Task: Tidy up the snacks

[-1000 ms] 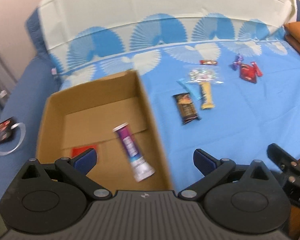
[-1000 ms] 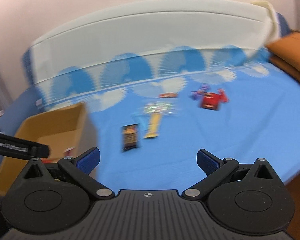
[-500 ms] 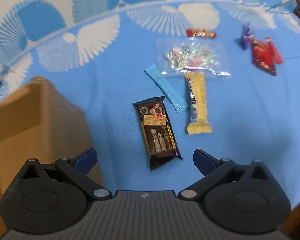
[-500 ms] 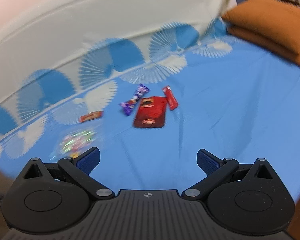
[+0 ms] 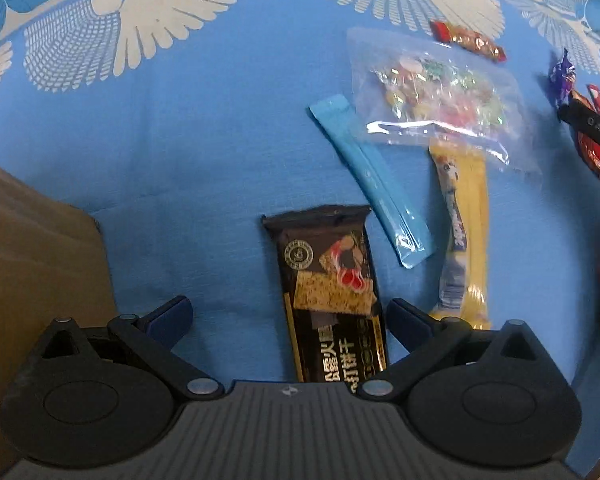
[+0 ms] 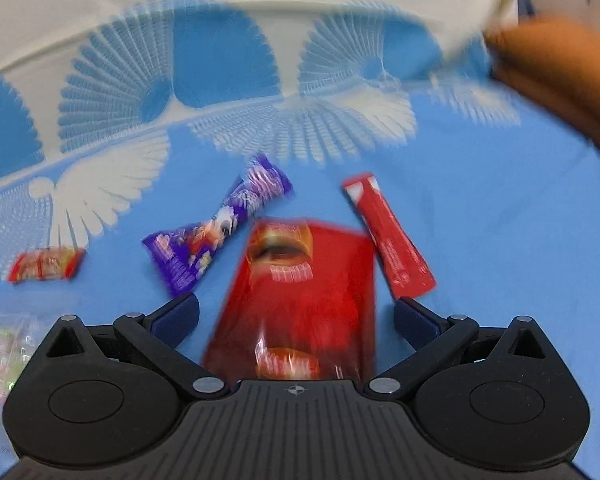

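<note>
Eight snack packets [image 5: 332, 292] lie on one bedsheet [image 5: 180, 140], beside one cardboard box [image 5: 32, 264]

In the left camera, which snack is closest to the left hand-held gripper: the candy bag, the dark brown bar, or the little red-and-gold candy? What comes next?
From the left hand-held gripper, nearest first:
1. Dark brown bar: right between the open fingers.
2. Clear candy bag: farther up, to the right.
3. Little red-and-gold candy: just past the bag's top edge, farthest.

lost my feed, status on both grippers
Left gripper open over dark biscuit bar. Right gripper open over red packet. Nothing held, nothing blocking.
</note>
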`<act>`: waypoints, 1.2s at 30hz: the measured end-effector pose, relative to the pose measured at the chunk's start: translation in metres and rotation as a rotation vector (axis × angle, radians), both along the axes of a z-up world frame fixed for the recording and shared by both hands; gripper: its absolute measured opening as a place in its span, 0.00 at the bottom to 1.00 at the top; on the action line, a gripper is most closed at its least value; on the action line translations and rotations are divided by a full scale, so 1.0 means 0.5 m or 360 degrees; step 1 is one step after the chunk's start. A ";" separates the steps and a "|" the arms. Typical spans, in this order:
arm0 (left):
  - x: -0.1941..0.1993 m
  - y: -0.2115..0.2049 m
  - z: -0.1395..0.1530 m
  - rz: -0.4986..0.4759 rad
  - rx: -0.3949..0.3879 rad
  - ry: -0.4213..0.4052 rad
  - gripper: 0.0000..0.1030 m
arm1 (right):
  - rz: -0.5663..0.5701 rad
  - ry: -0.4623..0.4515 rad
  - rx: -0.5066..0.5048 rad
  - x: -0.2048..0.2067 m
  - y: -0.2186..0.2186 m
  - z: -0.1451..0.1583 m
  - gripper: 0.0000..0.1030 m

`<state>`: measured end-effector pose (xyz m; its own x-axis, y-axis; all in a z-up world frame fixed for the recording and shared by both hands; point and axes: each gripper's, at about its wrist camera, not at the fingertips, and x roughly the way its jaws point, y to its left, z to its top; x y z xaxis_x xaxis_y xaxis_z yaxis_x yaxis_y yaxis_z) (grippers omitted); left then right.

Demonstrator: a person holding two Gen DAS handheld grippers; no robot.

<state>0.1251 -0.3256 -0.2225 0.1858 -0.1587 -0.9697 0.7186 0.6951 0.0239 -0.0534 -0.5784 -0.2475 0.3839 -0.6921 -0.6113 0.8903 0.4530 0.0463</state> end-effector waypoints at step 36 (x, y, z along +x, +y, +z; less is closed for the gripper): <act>-0.215 0.244 0.362 -0.0011 -0.0497 -0.0093 0.42 | 0.0260 -0.0287 0.0039 -0.264 0.421 0.291 0.49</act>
